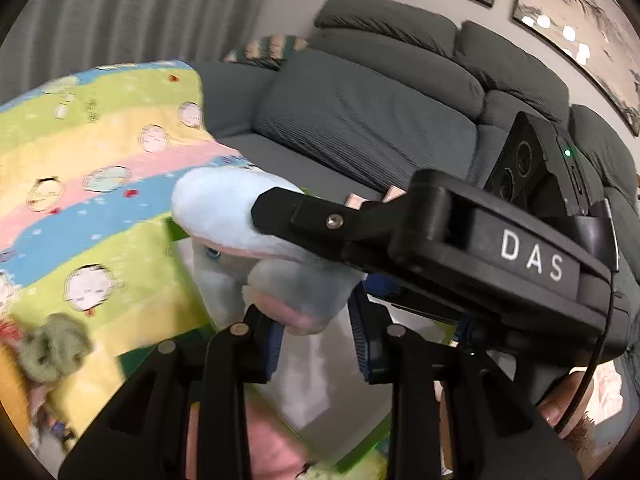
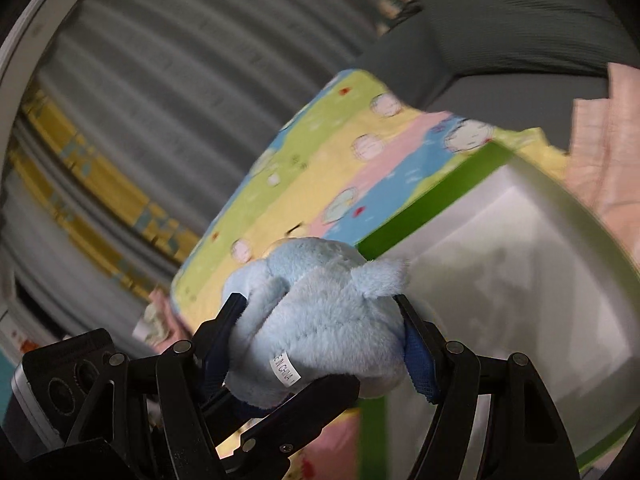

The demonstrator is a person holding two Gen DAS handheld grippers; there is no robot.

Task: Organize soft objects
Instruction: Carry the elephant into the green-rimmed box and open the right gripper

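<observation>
A light blue plush toy [image 1: 240, 208] with pink-tipped limbs hangs in the air between both grippers. In the left wrist view my left gripper [image 1: 318, 332] is shut on one of its lower limbs, with the blue pads on either side. A finger [image 1: 288, 210] of the right gripper comes in from the right and presses on the toy's upper part. Seen from the right wrist, my right gripper [image 2: 320, 304] is shut on the toy's round body [image 2: 320, 320], its white label facing the camera. Below the toy stands a white box with a green rim [image 2: 420, 208].
A striped blanket [image 1: 100, 184] with cartoon faces lies left of the box, against a grey sofa [image 1: 360, 120]. A green knitted piece [image 1: 56, 352] rests on the blanket's near edge. Pink cloth [image 2: 600, 140] lies beyond the box. Grey curtains [image 2: 160, 80] hang behind.
</observation>
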